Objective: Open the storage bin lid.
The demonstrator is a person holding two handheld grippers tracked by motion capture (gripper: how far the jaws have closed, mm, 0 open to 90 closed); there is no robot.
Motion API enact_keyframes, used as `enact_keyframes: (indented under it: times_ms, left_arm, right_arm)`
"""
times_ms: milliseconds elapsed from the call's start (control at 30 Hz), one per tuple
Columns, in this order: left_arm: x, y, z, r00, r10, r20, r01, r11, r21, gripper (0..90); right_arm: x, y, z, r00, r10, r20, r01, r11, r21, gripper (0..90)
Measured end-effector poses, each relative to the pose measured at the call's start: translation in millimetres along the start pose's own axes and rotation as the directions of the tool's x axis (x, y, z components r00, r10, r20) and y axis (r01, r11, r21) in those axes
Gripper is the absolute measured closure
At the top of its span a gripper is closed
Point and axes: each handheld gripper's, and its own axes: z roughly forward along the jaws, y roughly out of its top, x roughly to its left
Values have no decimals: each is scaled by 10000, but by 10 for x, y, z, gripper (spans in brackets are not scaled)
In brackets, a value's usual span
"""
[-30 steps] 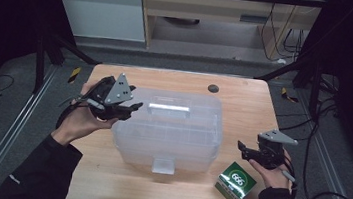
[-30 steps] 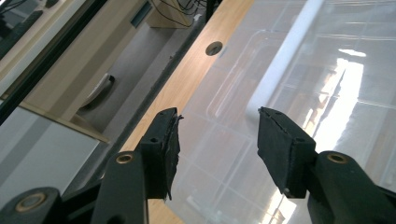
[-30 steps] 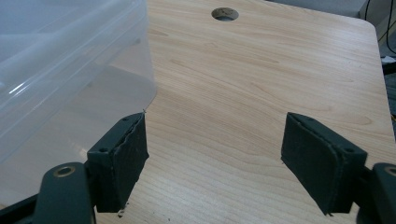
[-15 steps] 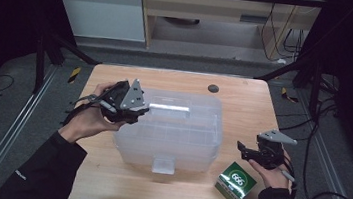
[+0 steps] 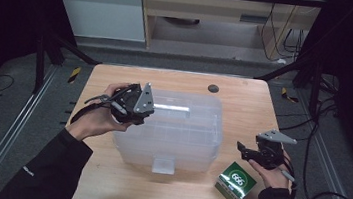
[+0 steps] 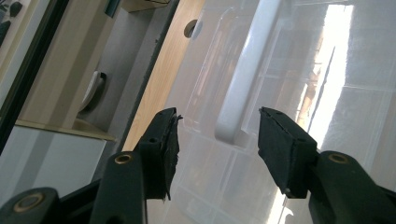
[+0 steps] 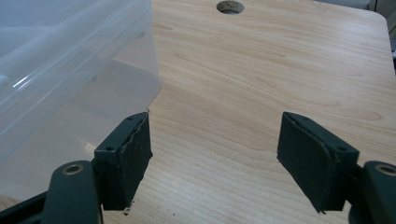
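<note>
The clear plastic storage box [image 5: 171,129] sat at the centre of the high view, on the wooden table [image 5: 244,102], with its lid on and a white latch at its near edge. The left gripper [image 5: 145,110] hovered over the box's left end, just left of centre in the high view. In the left gripper view its jaws stood apart with nothing pressed between them, and the end of the white lid handle [image 6: 243,79] lay in the gap, running up toward the top of that frame. The step in hand looked like a grasp on that handle. To do it well, the jaws should straddle the bar squarely, one pad on each long side, and come down until the pads are level with it before closing. Closing near the handle's tip, as framed here, would risk slipping off, so a bite further along toward the middle seemed safer. The right gripper [image 5: 245,151] was at the right of the high view, near the box's right wall and just above the green and white carton [image 5: 235,181]. In the right gripper view its jaws gaped over bare wood, holding nothing. It could steady the box's side if the lid stuck, though whether the latch was fastened could not be told.
</note>
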Motion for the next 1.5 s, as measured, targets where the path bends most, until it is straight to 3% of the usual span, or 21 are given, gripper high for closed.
enact_keyframes:
  times_ms: [333,1067,1300,1500]
  left_arm:
    - [-25,100,106,9979,642,-40,-640,9971,408,490]
    - [-79,201,291,9906,1364,-105,-1349,9869,888,615]
    - [-107,233,335,9847,1743,-69,-1722,9779,1182,668]
    - [-130,258,362,9804,1966,-108,-1932,9709,1415,712]
  right_arm:
    - [3,-4,6,10000,21,-51,-20,9999,108,274]
    - [9,-5,9,9997,-36,-225,41,9997,245,322]
    - [10,-2,-2,9995,52,-296,-43,9995,297,353]
    - [15,14,-44,9988,165,-465,-153,9995,265,435]
